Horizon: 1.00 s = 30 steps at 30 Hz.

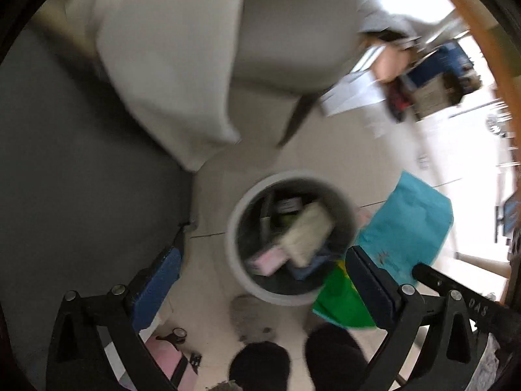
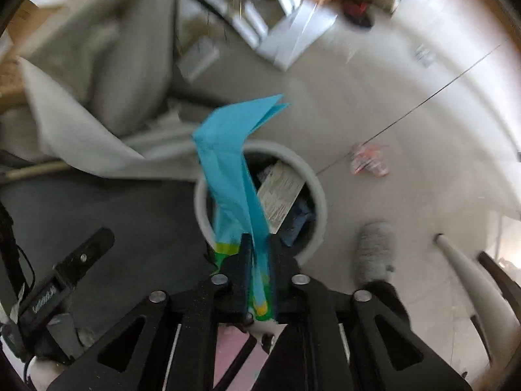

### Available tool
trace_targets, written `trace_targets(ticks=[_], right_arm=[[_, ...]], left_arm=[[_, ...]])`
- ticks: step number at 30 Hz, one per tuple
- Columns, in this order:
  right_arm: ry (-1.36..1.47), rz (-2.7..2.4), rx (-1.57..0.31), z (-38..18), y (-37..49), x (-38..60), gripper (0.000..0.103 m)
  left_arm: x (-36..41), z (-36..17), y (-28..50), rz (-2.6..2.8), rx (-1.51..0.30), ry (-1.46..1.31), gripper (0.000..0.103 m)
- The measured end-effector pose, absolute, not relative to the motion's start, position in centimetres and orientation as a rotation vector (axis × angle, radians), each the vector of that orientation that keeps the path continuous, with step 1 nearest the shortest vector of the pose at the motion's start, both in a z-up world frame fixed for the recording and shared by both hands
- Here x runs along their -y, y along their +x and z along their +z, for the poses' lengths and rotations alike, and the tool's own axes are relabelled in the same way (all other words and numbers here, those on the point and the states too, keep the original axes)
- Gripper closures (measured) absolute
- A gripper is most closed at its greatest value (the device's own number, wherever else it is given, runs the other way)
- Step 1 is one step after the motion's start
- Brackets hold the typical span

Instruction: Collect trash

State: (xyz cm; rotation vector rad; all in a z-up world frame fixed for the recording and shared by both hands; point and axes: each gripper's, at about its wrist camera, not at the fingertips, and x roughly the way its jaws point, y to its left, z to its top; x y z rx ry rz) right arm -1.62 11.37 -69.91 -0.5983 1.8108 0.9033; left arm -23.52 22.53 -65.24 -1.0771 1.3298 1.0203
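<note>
A round grey trash bin [image 1: 234, 254] stands on the floor below me, with several wrappers and a pale packet [image 1: 307, 233] inside. My left gripper [image 1: 260, 277] is open and empty above the bin. My right gripper [image 2: 259, 254] is shut on a blue, green and yellow wrapper [image 2: 228, 163] and holds it over the bin [image 2: 317, 192]. The same wrapper [image 1: 407, 224] shows at the right of the left wrist view. A pink and white wrapper [image 2: 369, 159] lies on the floor right of the bin.
A dark grey mat [image 1: 81, 163] lies left of the bin. A white cloth [image 1: 169, 65] hangs from furniture above it. The person's grey slippers [image 2: 374, 247] stand near the bin. White boxes [image 2: 293, 36] and clutter lie farther off.
</note>
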Motion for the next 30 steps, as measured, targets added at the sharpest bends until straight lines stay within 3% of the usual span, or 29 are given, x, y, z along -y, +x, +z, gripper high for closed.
trace_targets(ticks=[1,2,3,4,8,13,19,30], right_arm=[[-0.622,0.906,-1.829,-72.1,-2.1,-11.6,0.064],[-0.66,0.899,-1.826,-75.0,-2.8,-11.8,0.027],[-0.697,0.889,-1.806,-76.4,-3.2,-11.8,0.014],[-0.747,0.89,-1.765,-77.7,-3.7,-11.9,0.009],[-0.926,0.864,-1.616,-78.5,-5.3,-11.8,0.004],[-1.01,0.86,-1.503,-74.2,-7.0,-11.8,0.003],[-0.996,0.914,-1.419,-62.4,-7.5,-11.7,0.003],[-0.852,1.064,-1.383,-35.9,-7.6,-8.3,0.003]], left_arm=[[-22.4,-66.7,-23.9,1.027,-1.345,-1.072,0.0],[-22.1,-68.3,-24.5,1.032,-1.363,-1.067,0.0],[-21.8,-69.4,-25.1,1.036,-1.371,-1.067,0.0],[-21.6,-70.3,-25.6,1.042,-1.373,-1.07,0.0],[-20.4,-71.1,-27.3,1.081,-1.381,-1.076,0.0],[-19.1,-66.4,-27.9,1.09,-1.365,-1.079,0.0],[-17.5,-55.6,-27.6,1.087,-1.327,-1.039,0.0],[-13.6,-32.9,-26.9,1.029,-1.196,-0.963,0.0]])
